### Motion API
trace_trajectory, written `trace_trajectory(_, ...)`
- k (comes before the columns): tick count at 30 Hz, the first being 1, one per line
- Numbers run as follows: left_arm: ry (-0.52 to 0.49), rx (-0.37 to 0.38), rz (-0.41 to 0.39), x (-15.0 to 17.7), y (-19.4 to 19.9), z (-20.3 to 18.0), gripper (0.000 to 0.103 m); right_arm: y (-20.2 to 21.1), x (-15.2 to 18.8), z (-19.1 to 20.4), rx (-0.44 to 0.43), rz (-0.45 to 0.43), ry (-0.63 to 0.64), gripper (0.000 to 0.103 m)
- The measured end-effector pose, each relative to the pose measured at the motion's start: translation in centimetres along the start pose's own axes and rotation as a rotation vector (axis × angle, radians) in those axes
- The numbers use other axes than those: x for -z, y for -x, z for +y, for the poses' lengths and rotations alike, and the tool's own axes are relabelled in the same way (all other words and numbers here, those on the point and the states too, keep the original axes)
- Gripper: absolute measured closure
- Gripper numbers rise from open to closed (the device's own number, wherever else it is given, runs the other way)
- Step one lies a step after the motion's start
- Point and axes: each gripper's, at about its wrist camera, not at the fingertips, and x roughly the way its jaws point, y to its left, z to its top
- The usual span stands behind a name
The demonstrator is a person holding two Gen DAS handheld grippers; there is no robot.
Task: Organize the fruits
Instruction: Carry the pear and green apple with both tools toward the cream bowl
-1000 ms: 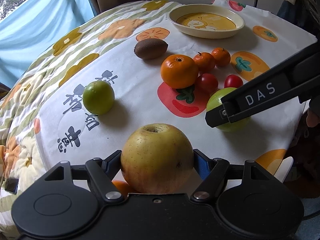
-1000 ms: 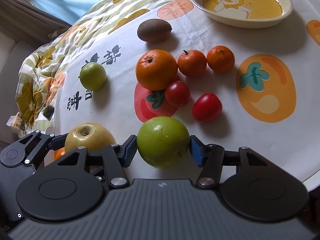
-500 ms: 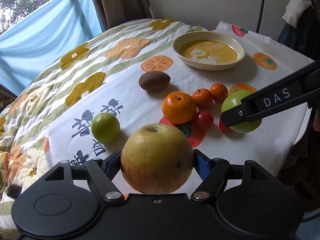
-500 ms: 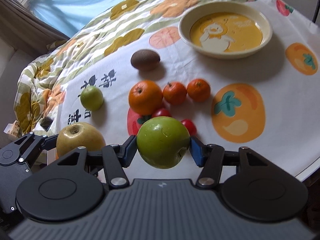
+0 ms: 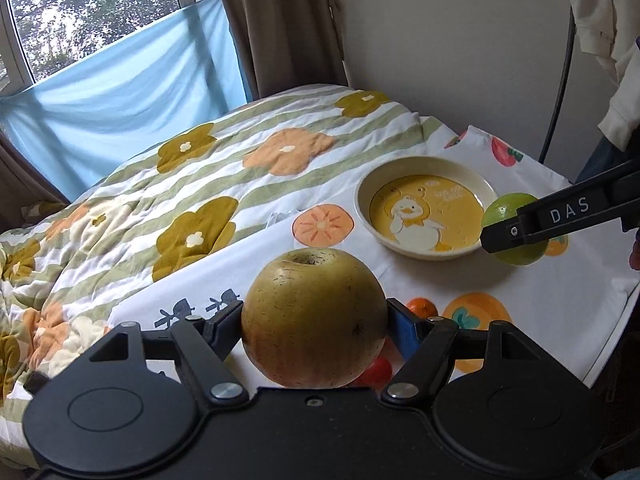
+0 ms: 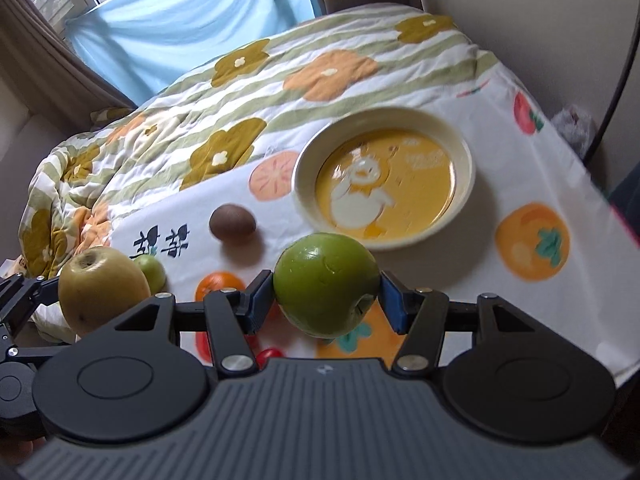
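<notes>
Left wrist view: the left gripper (image 5: pixel 315 320) pinches a yellow-brown apple (image 5: pixel 315 318), now raised off the tablecloth (image 5: pixel 568 284) and nearer the duck-print bowl (image 5: pixel 426 216) than a second ago.

Right wrist view: the right gripper (image 6: pixel 326 294) clamps a green apple (image 6: pixel 326 285), likewise lifted, before the bowl's near rim; kiwi (image 6: pixel 232 221), orange (image 6: pixel 218 285) and small green fruit (image 6: pixel 152 270) lie nearer the cloth's front-left edge.

Tangerine (image 5: pixel 422 307) half hidden behind apple (image 5: pixel 314 320), bowl (image 6: pixel 384 176) blurred
</notes>
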Motion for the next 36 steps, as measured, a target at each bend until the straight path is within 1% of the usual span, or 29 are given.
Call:
trace_trajectory(6, 0.065, -0.051, -0.015, -3.7, -1.3, -3.3, 0.025, 0.1, -4.3, -3.8, -0.024, -0.015, 0.07, 0.032)
trace_trajectory(10, 0.098, -0.081, -0.027, -6.2, -2.8, -5.0, 0.025, -0.5, -6.8, -6.2, -0.032, -0.023, 0.127, 0.032)
trace_trajectory(14, 0.107, -0.099, -0.032, -8.4, -4.8, -6.5, 0.025, -1.9, -8.8, -8.2, -0.043, -0.018, 0.174, 0.032)
trace_trajectory(18, 0.112, -0.104, -0.021, -10.3, -7.6, -7.6, 0.025, -3.9, -10.4, -9.7, -0.06, -0.006, 0.193, 0.032)
trace_trajectory(24, 0.095, -0.094, 0.019, -12.2, -12.8, -8.9, 0.025, -7.2, -12.4, -11.1, -0.075, 0.015, 0.194, 0.032)
trace_trajectory(32, 0.048, -0.076, 0.075, -13.3, -19.5, -10.0, 0.025, -11.5, -14.2, -12.8, -0.072, 0.046, 0.156, 0.032)
trace_trajectory(36, 0.017, -0.073, 0.103, -13.6, -21.8, -10.7, 0.025, -12.9, -14.6, -13.6, -0.062, 0.064, 0.138, 0.032)
